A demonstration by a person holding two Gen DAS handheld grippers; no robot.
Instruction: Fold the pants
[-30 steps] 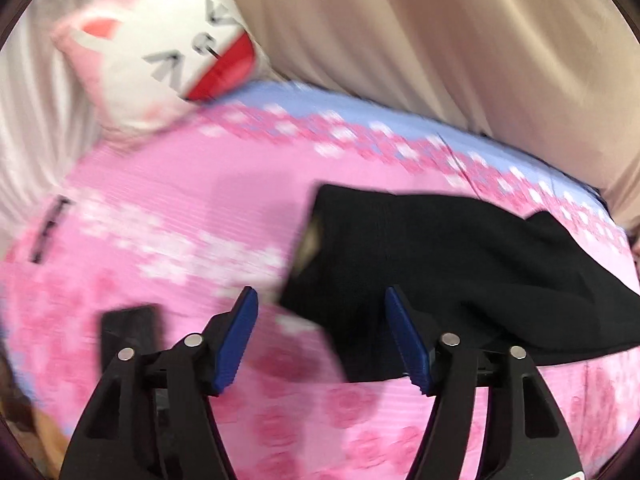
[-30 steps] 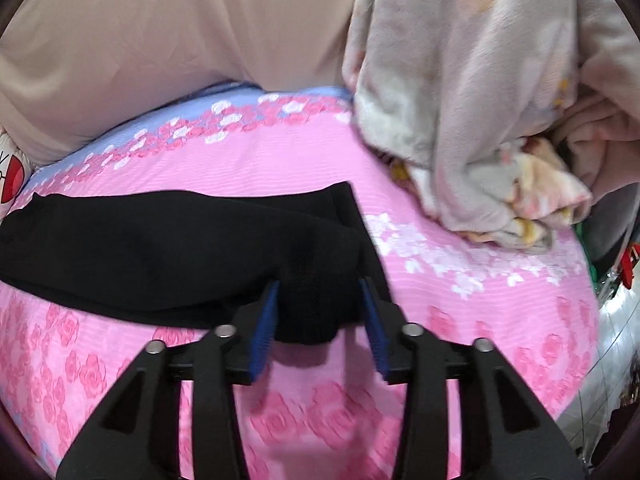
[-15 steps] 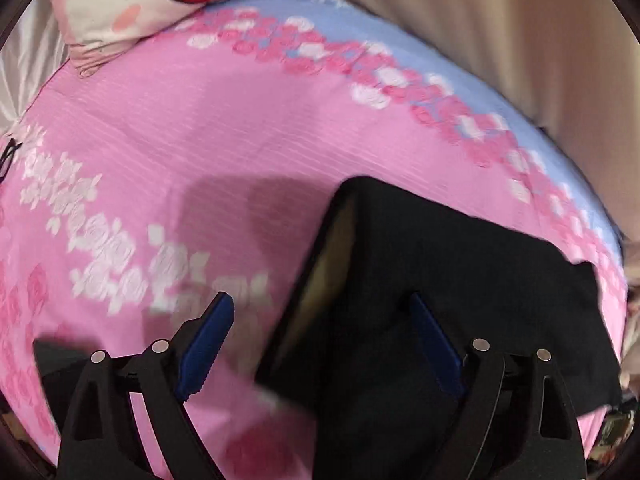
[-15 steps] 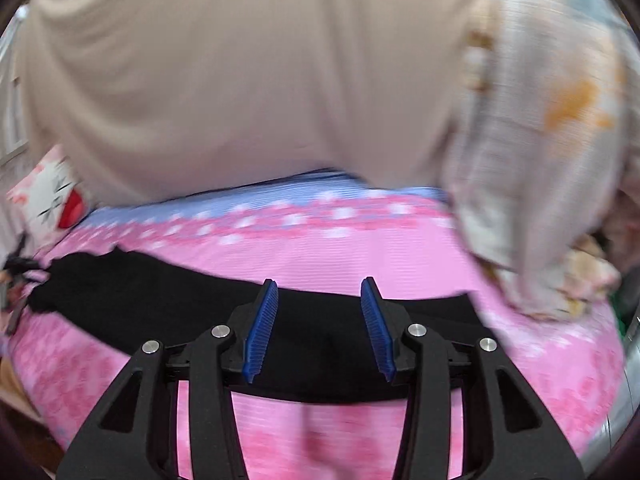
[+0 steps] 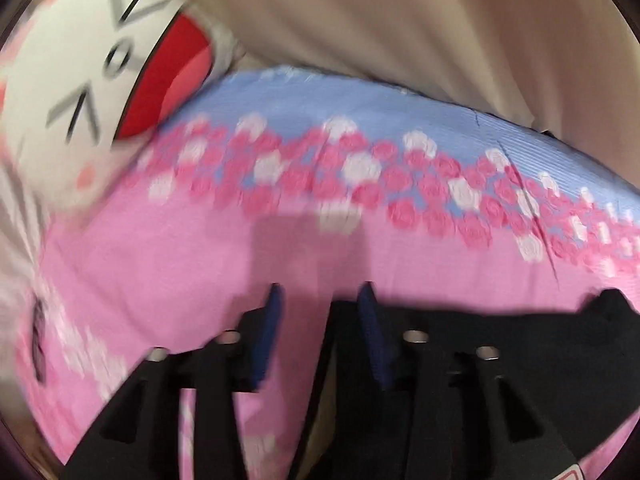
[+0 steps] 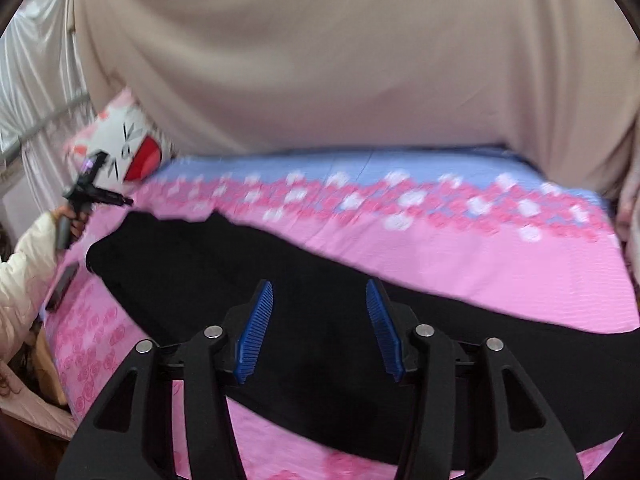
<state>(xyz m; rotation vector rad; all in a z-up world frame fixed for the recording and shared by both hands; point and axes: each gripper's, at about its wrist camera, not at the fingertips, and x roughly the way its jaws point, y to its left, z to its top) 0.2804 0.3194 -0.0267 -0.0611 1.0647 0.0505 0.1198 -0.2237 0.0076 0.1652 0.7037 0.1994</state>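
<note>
Both fisheye views are evenly and fairly brightly lit, with no glare. Motion blur smears the cat pillow (image 5: 100, 80) and the floral bedsheet (image 5: 132, 260), where soft shadows fall. Edges curve into dark vignetted corners.

No readable text, label, brand or number showed in either wrist view. The only drawn marks were on the cat-face pillow (image 5: 100, 80), at about ten o'clock in the left wrist view: black whisker strokes, a small nose ring and a red open mouth, a picture and not writing. The same pillow (image 6: 128, 152) sat near nine o'clock in the right wrist view, its marks too small and blurred to make out further. A red-and-white corner of a sticker (image 5: 576, 474) peeked in at five o'clock on the left gripper's body, in the left wrist view; nothing on it could be read.
</note>
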